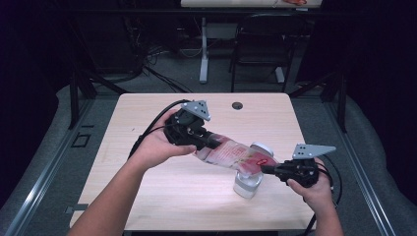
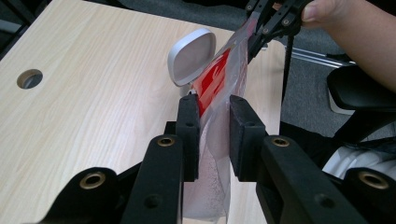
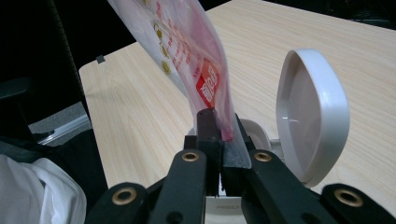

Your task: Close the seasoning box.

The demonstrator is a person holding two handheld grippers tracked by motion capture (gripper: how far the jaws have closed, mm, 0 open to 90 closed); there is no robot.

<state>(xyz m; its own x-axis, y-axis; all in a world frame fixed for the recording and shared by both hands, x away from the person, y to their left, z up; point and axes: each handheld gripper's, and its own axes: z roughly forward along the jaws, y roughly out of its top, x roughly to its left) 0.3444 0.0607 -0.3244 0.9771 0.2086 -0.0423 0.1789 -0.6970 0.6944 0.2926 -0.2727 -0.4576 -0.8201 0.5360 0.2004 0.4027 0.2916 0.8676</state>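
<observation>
A red and clear plastic pouch (image 1: 233, 155) hangs stretched between my two grippers, above the table. My left gripper (image 1: 212, 141) is shut on its upper left end, and in the left gripper view the pouch (image 2: 219, 84) is pinched between the black pads (image 2: 214, 135). My right gripper (image 1: 268, 168) is shut on the lower right corner, with the pouch (image 3: 187, 42) rising out of the jaws (image 3: 223, 128). Under that corner stands a white container (image 1: 246, 186) with its flip lid (image 3: 308, 116) open and upright.
The light wooden table (image 1: 147, 123) has a round cable hole (image 1: 237, 105) near its far edge. A black chair (image 1: 260, 44) and a table leg stand on the floor beyond. The container sits close to the table's near right edge.
</observation>
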